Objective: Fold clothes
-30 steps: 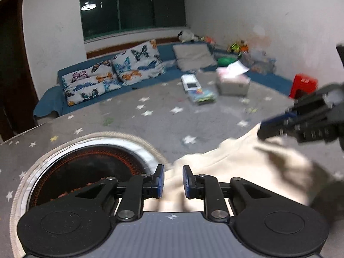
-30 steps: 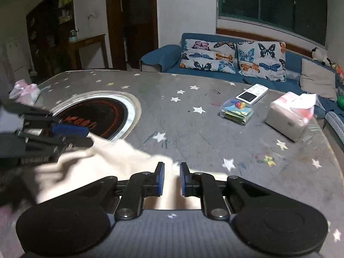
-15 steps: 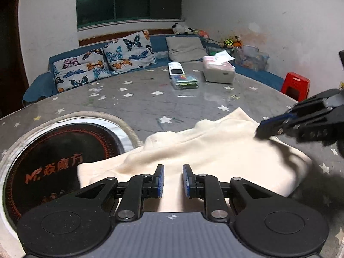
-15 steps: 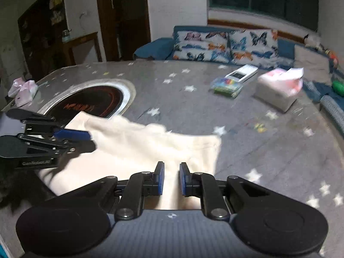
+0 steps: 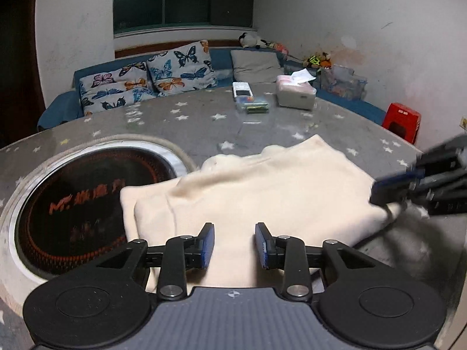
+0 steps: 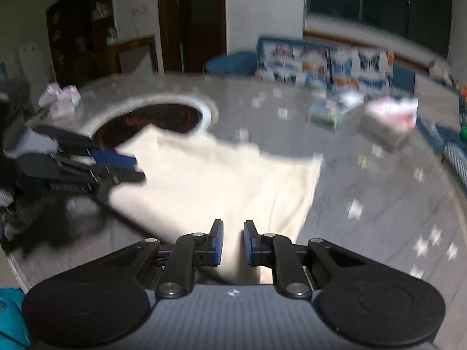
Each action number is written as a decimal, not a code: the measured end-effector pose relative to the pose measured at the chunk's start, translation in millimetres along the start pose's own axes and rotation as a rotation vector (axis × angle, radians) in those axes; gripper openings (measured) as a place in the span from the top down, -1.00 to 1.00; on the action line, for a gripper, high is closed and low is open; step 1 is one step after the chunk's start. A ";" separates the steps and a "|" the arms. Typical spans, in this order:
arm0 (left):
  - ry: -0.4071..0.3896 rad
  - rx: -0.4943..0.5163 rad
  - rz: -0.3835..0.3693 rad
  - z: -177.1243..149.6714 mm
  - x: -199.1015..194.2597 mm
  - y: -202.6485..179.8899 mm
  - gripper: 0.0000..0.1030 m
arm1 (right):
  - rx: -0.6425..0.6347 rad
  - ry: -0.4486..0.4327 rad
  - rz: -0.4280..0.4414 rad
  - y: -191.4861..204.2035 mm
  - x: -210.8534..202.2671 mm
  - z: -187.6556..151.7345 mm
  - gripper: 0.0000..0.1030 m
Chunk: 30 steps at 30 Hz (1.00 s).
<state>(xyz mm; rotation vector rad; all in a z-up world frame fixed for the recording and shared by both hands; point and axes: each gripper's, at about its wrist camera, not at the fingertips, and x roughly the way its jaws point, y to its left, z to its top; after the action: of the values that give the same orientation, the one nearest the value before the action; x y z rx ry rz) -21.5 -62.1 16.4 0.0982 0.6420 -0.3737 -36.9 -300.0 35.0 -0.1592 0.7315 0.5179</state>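
A cream garment point(image 5: 262, 186) lies spread on the grey star-patterned table point(image 5: 204, 128), its left edge over the round inset burner point(image 5: 73, 204). My left gripper point(image 5: 234, 245) hovers over the garment's near edge with its jaws parted and nothing between them. My right gripper point(image 6: 233, 243) is over the garment's point(image 6: 210, 180) near right corner, jaws slightly parted, cloth showing in the gap; the view is blurred. Each gripper shows in the other's view, the right gripper point(image 5: 388, 186) at the garment's right edge and the left gripper point(image 6: 128, 169) at its left edge.
A tissue box point(image 5: 294, 94), a white device point(image 5: 242, 89) and a small clear packet point(image 5: 252, 106) sit at the table's far side. A blue sofa with butterfly cushions point(image 5: 146, 84) runs behind. A red stool point(image 5: 402, 119) stands at right. Pink tissues point(image 6: 61, 99) lie far left.
The garment was drawn out flat over the table and laid down. Both grippers, shut a second ago, have opened their jaws and pulled back toward the near edge.
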 end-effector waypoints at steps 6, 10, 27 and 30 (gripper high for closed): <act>0.000 -0.030 0.004 -1.2 -5.2 4.6 0.34 | 0.016 0.001 -0.004 -1.7 -1.0 3.0 0.75; 0.006 -0.053 0.004 3.0 -5.8 9.4 0.34 | 0.022 0.007 0.002 -2.3 3.4 1.5 0.74; 0.071 -0.168 0.016 44.7 51.3 40.3 0.35 | 0.044 0.017 0.008 -3.9 9.0 0.8 0.70; 0.080 -0.206 0.024 46.3 58.9 47.2 0.34 | 0.047 0.017 0.007 -4.2 10.0 1.0 0.70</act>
<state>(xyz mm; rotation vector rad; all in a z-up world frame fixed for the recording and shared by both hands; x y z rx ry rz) 65.5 -45.9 16.8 -0.0763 0.7542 -0.2801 -28.0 -299.4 28.8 -0.1175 0.7607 0.5064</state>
